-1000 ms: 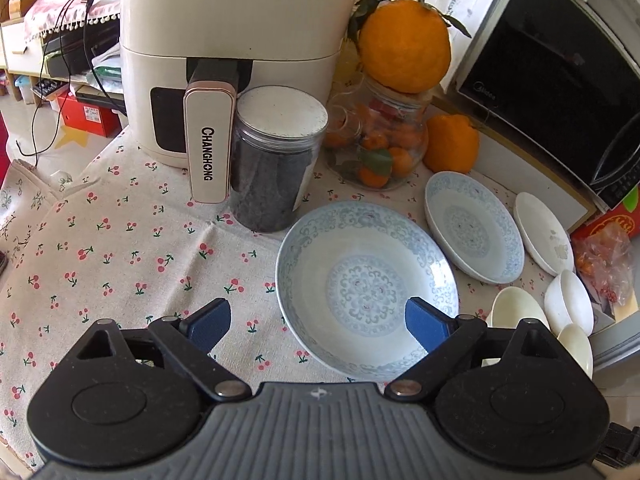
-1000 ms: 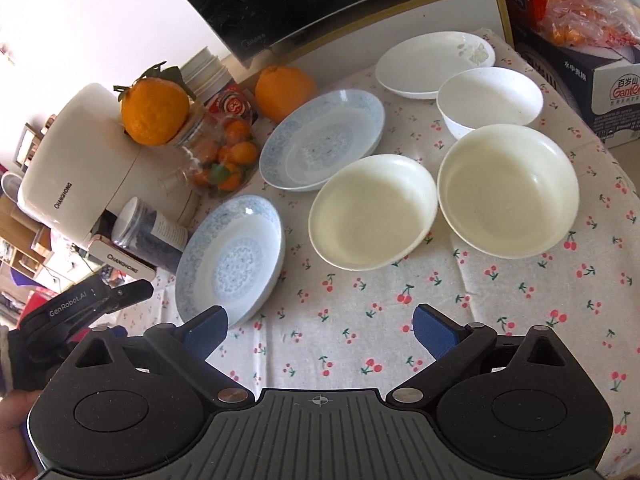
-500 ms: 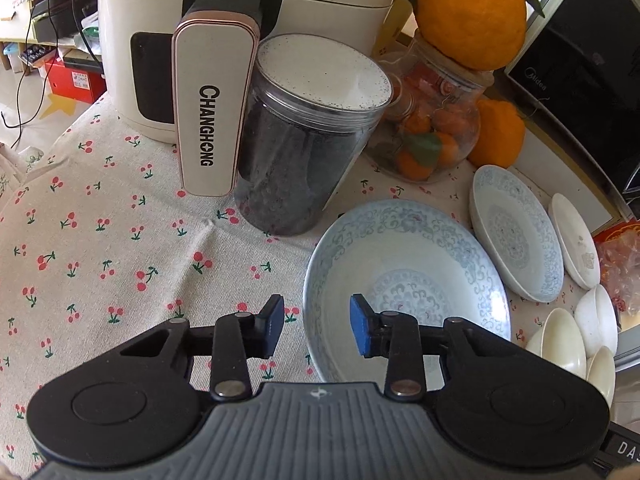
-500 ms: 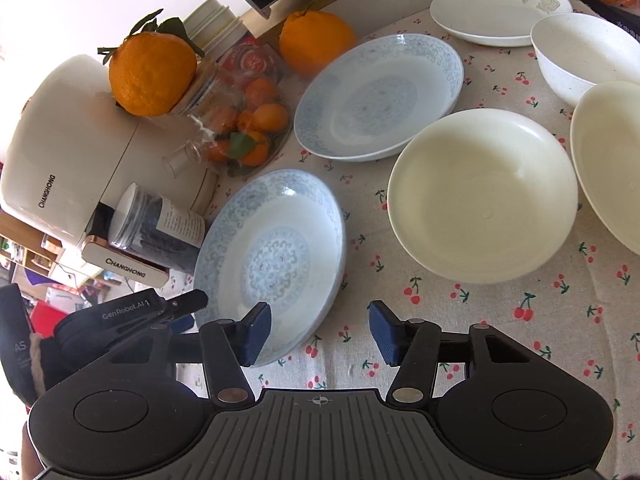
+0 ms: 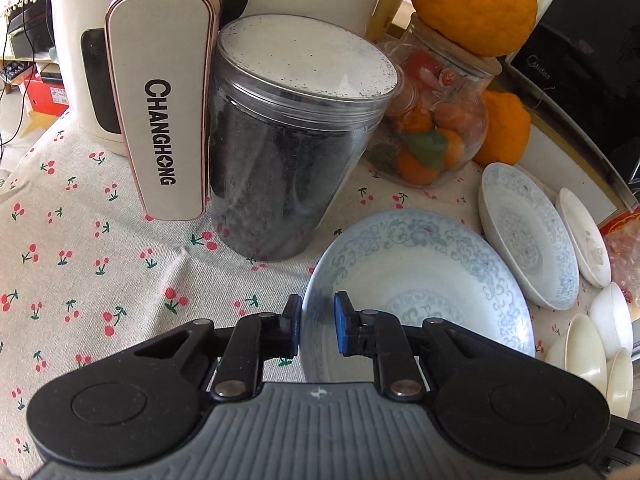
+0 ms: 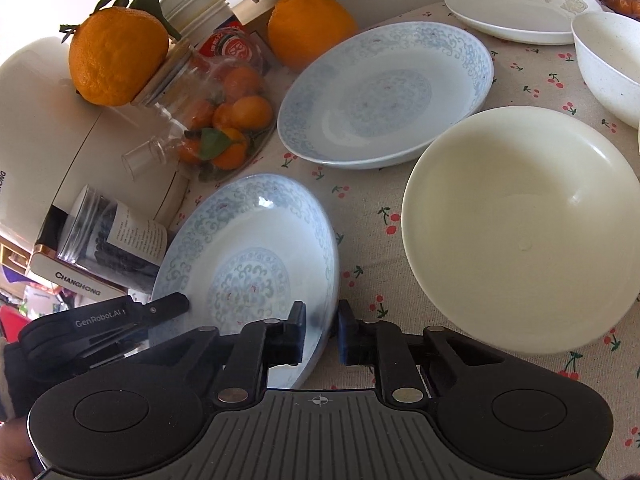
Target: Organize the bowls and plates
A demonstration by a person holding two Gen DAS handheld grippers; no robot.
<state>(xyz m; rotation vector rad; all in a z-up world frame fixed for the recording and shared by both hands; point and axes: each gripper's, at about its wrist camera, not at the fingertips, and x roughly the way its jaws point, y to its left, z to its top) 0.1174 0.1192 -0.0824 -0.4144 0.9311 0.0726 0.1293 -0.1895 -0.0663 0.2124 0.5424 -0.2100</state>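
Left wrist view
- Left gripper (image 5: 317, 328): bottom centre of frame; jaws drawn close, clamped on the near rim of the patterned plate, one pad outside the rim, one inside.
- Patterned plate (image 5: 432, 276): blue-and-white, lower centre-right, resting on the cherry-print tablecloth (image 5: 80, 248).
- Second patterned plate (image 5: 524, 236): right of the first, just beside it, seen edge-on.
- White plate (image 5: 584, 236): right edge, just beyond the second patterned plate.
- Small bowls (image 5: 600, 340): lower right corner, clustered close together.
- Dark jar (image 5: 288, 148): centre, upright, lid on, directly behind the gripped plate.
- Air fryer (image 5: 160, 92): upper left, handle marked CHANGHONG, beside the dark jar.
- Glass jar of fruit (image 5: 436, 136): upper right, a large orange (image 5: 476, 0) on top.

Right wrist view
- Right gripper (image 6: 322, 332): bottom centre; jaws narrowed onto the near right rim of the same patterned plate (image 6: 248, 264), gripping it.
- Left gripper (image 6: 120, 320): lower left, on that plate's opposite rim.
- Second patterned plate (image 6: 384, 92): upper centre, flat on the cloth.
- Cream bowl (image 6: 520, 224): right of centre, near the gripped plate, apart from it.
- White bowl (image 6: 612, 60): upper right edge.
- White plate (image 6: 516, 8): top right.
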